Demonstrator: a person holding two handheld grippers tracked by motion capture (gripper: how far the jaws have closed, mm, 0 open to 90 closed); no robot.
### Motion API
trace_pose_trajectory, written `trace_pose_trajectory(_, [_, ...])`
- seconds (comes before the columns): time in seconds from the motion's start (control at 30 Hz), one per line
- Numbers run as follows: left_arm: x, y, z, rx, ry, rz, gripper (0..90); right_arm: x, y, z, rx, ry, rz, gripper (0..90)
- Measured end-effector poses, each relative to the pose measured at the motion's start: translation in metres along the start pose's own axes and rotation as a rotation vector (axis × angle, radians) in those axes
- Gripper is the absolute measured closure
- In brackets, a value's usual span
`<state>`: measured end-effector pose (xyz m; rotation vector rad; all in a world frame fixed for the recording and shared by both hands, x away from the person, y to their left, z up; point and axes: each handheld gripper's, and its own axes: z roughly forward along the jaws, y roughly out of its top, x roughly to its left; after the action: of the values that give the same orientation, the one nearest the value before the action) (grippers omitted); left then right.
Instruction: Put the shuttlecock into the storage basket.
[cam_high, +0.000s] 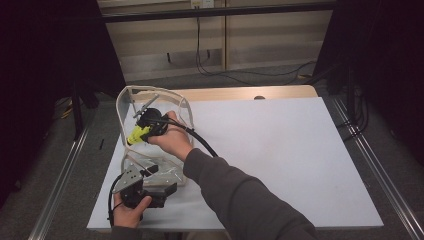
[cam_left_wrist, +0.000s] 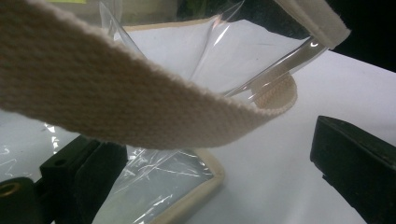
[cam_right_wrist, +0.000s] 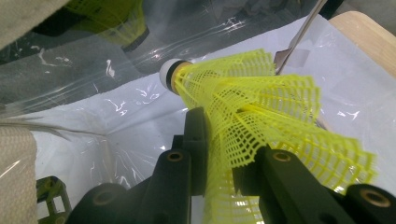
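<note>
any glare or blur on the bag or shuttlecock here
Right gripper view: white glare streaks on the clear plastic bag, the yellow mesh shuttlecock sharp. Left gripper view: the beige woven strap close and soft. High view: dark surround, evenly lit white table.

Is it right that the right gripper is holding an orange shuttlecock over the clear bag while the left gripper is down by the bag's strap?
Not quite: the shuttlecock is yellow, not orange, as the right gripper view shows. The rest stands: the right gripper pinches its mesh skirt over the clear bag, and the left gripper sits by the bag's strap.
</note>
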<state>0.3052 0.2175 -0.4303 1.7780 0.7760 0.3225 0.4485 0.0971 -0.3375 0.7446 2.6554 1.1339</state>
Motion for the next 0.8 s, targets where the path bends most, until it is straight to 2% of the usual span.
trace_pose_trajectory(0.8, [0.0005,0.0000,-0.0003,0.000,-0.001,0.002,3.7,0.0021,-0.0047,0.0099,0.030,0.001,-0.013,77.8])
